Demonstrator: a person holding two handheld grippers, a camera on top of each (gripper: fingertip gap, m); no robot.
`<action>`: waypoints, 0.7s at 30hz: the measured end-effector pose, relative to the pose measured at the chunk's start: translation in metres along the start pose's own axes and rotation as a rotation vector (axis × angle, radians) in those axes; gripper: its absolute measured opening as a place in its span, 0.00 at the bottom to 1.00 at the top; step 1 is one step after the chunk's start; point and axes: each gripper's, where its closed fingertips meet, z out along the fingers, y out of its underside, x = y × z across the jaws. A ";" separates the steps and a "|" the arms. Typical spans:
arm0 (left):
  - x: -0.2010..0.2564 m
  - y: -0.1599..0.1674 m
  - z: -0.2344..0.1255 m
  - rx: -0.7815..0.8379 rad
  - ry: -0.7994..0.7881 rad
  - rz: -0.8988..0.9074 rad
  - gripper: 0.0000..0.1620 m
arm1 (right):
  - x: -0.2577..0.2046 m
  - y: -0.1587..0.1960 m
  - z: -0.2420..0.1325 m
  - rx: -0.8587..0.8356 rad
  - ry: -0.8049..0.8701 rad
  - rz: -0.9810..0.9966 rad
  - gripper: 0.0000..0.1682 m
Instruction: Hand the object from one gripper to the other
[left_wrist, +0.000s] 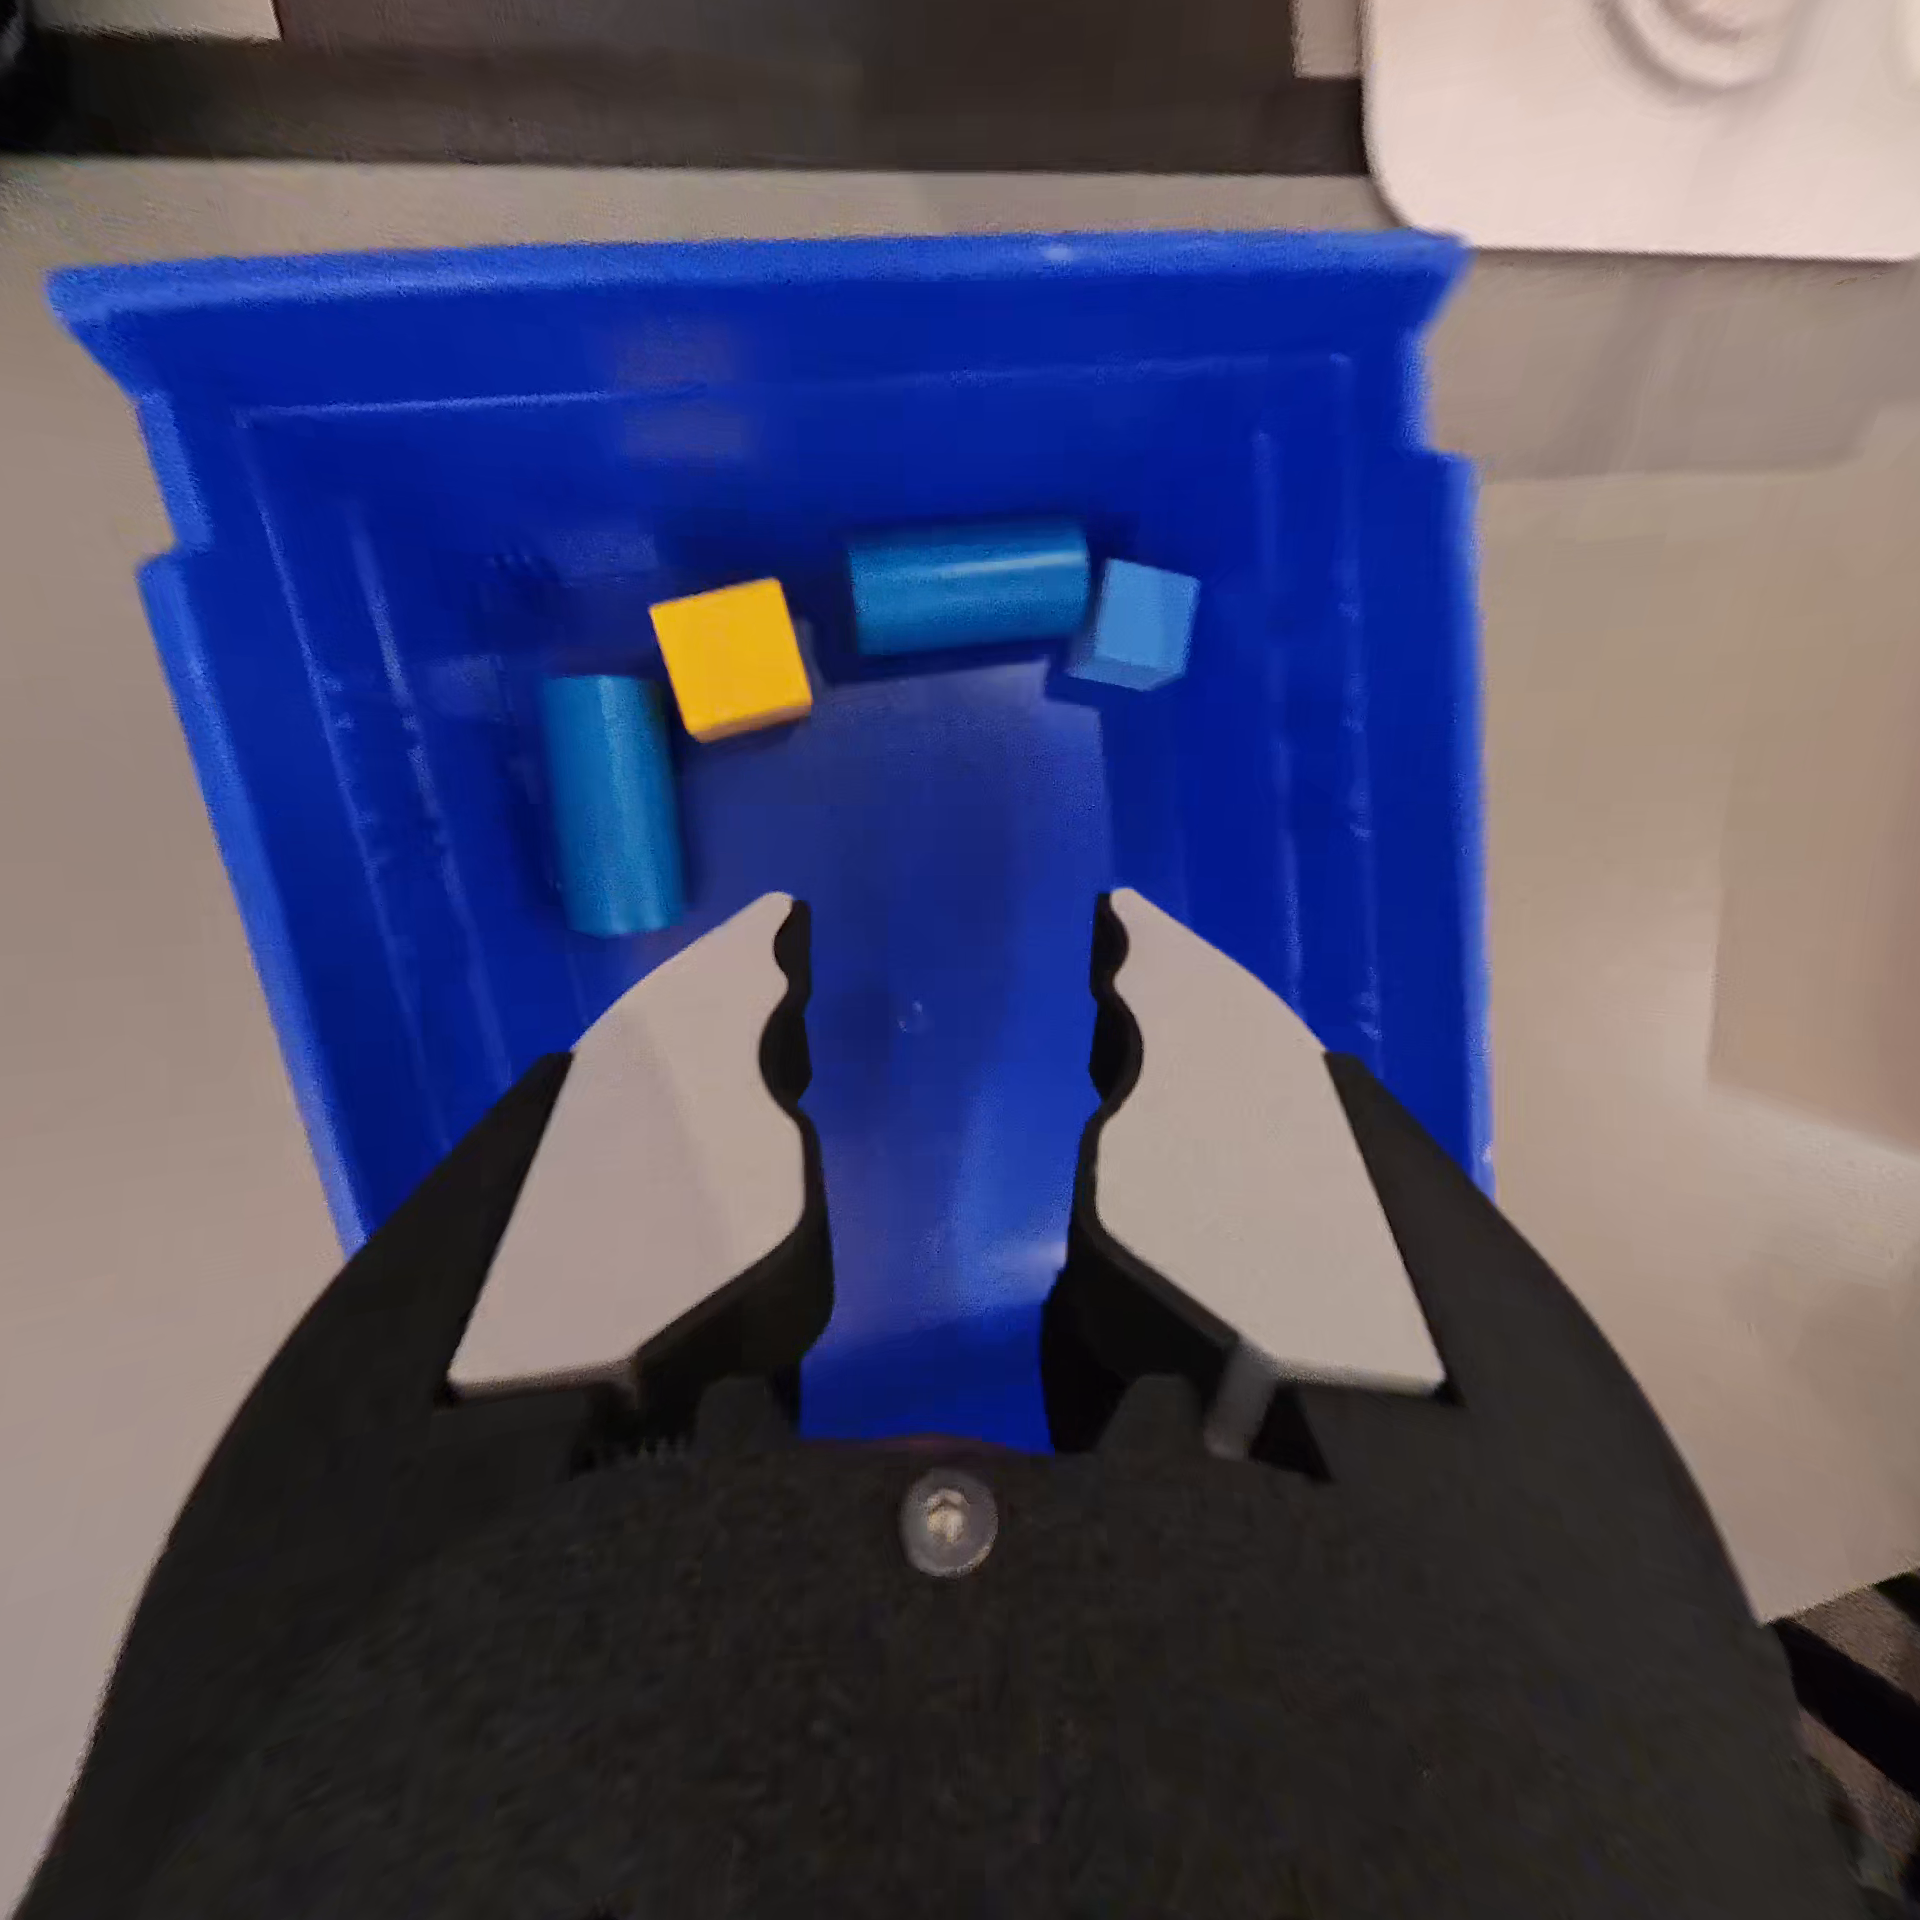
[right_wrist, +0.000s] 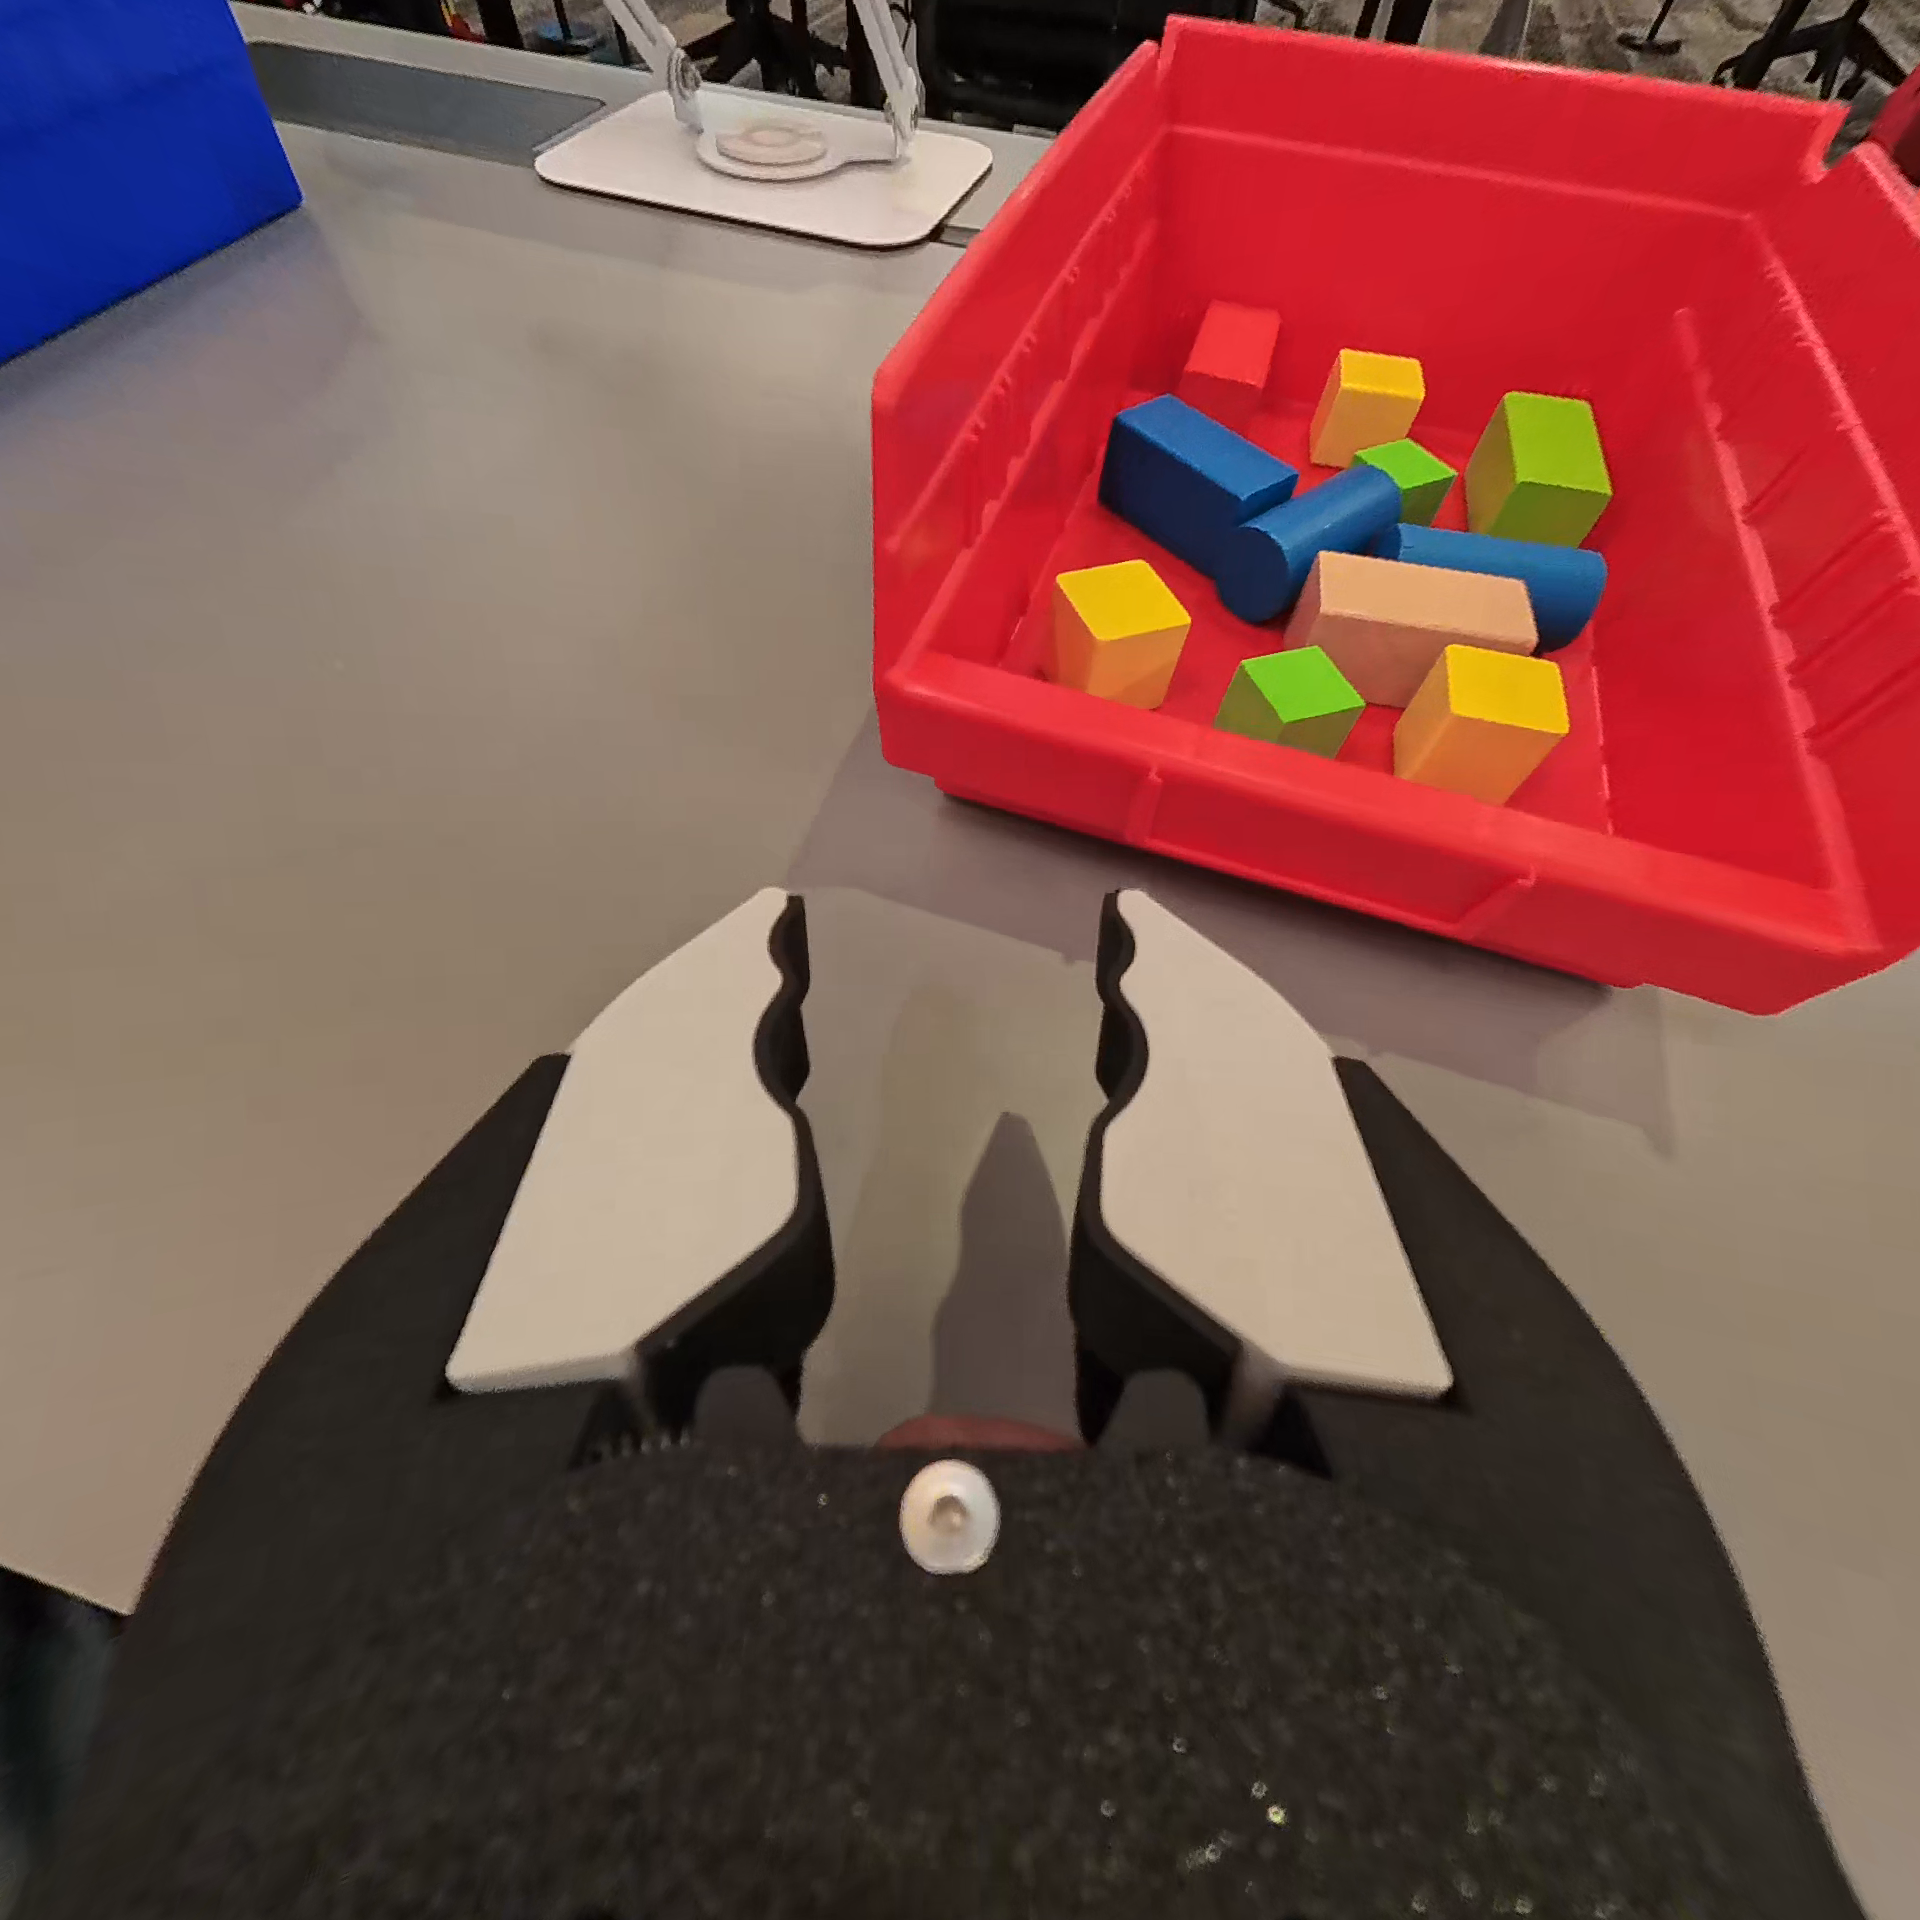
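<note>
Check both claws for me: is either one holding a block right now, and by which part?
Nothing is held. The left claw is open above the blue bin; the right claw is open over the table.

Left gripper (left_wrist: 948, 909): jaws parted, gap clear between scalloped inner pads, nothing gripped. Fingers (left_wrist: 665, 1143) grey-faced on black body, symmetric about centre screw, tips level. View slightly motion-blurred.

Right gripper (right_wrist: 951, 906): jaws parted to similar width, nothing gripped. Fingers (right_wrist: 1236, 1153) grey-faced, black scalloped pads facing inward, tips level. Body pitched forward and downward.
</note>
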 end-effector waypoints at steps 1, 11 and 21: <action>-0.005 -0.006 0.010 -0.036 -0.009 -0.015 0.31 | 0.000 0.000 0.001 0.001 0.001 -0.005 0.32; -0.048 -0.026 0.059 -0.228 -0.198 -0.035 0.30 | 0.006 0.005 0.003 -0.017 -0.003 0.027 0.32; -0.052 -0.014 0.082 -0.301 -0.209 -0.065 0.21 | 0.002 0.005 0.003 -0.025 -0.018 0.019 0.32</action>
